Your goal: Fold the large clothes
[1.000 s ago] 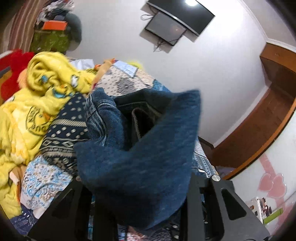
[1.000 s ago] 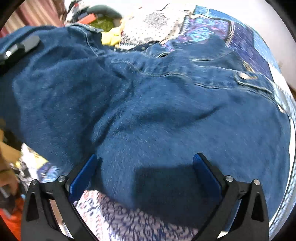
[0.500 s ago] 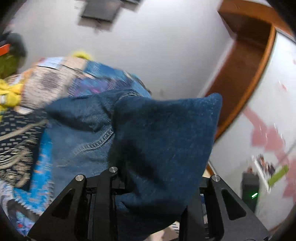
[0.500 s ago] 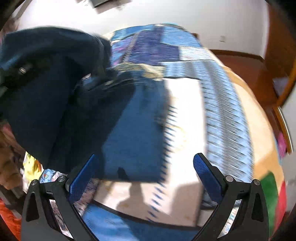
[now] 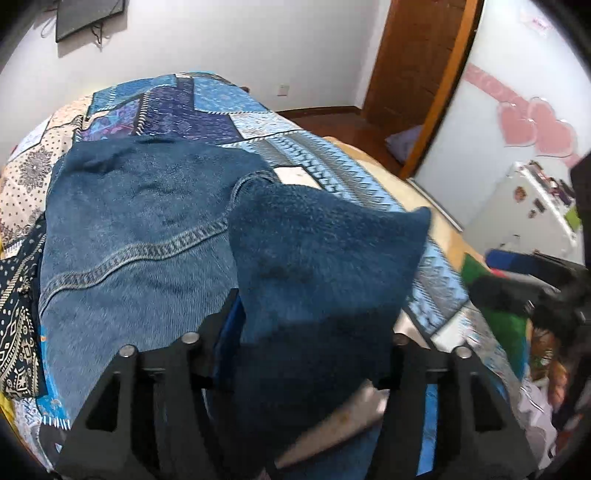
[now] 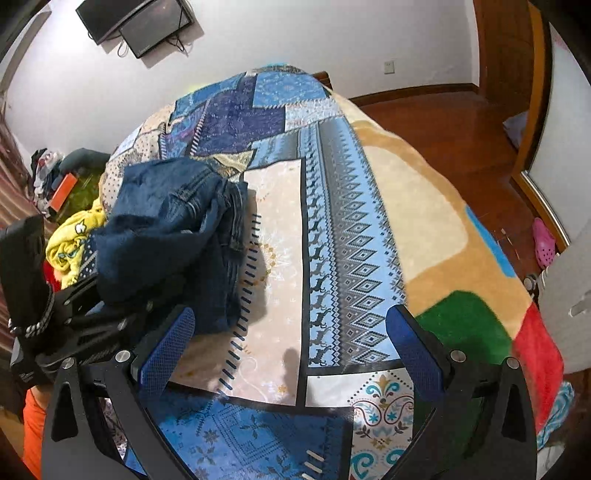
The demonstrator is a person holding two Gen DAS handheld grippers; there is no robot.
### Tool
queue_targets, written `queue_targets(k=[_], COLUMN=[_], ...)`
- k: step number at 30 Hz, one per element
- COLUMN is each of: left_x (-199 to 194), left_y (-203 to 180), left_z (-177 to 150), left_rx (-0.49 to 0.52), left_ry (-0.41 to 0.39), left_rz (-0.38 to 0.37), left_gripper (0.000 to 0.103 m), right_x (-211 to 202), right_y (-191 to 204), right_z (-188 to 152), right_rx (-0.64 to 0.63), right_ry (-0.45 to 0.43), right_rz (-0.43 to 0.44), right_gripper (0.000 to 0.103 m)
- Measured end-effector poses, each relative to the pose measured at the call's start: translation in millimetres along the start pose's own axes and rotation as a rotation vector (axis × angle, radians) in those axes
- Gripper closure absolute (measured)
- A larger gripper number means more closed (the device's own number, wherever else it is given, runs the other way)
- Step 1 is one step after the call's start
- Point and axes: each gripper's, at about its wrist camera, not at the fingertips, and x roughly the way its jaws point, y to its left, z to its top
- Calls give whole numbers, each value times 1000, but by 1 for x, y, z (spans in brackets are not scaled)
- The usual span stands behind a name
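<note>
A dark blue pair of jeans [image 5: 140, 236] lies bunched on the patterned blue bedspread [image 5: 207, 107]. My left gripper [image 5: 314, 332] is shut on a folded corner of the jeans, and the cloth hides its fingertips. In the right wrist view the jeans [image 6: 173, 229] sit in a heap at the left, with the left gripper [image 6: 74, 317] beside them. My right gripper [image 6: 291, 350] is open and empty above the bedspread [image 6: 332, 229], to the right of the jeans.
A yellow garment [image 6: 74, 236] lies beyond the jeans on the left. Screens [image 6: 140, 22] hang on the white wall. A wooden floor [image 6: 461, 122] and a door frame [image 5: 439, 92] lie to the right. A pink shoe [image 6: 545, 240] is on the floor.
My right gripper has come off the jeans and swung right, over bare bedspread. My left gripper has turned right, still holding the jeans, which now lie lower on the bed.
</note>
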Motion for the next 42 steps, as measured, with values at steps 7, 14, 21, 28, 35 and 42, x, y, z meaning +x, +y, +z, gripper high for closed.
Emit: queue_targets(k=[7, 14, 21, 28, 35, 42], left_x=[-57, -105, -73, -62, -65, -81], left_y=[17, 65, 102, 110, 109, 102], left_z=[-12, -14, -32, -69, -78, -66], left_rx=[-77, -143, -187, -220, -258, -173], left_ry=[-50, -179, -43, -20, -27, -29], left_rz=[7, 221, 298, 246, 227, 304], left_gripper=[20, 2, 2, 1, 0, 1], right_x=[-8, 11, 59, 81, 76, 49], right_y=[20, 73, 95, 62, 38, 50], right_z=[10, 24, 27, 21, 7, 11], right_rx=[-3, -140, -272, -317, -228, -292], right_ry=[-45, -56, 38, 75, 123, 77], right_rz=[114, 131, 64, -66, -11, -80], right_gripper=[0, 0, 0, 0, 0, 0])
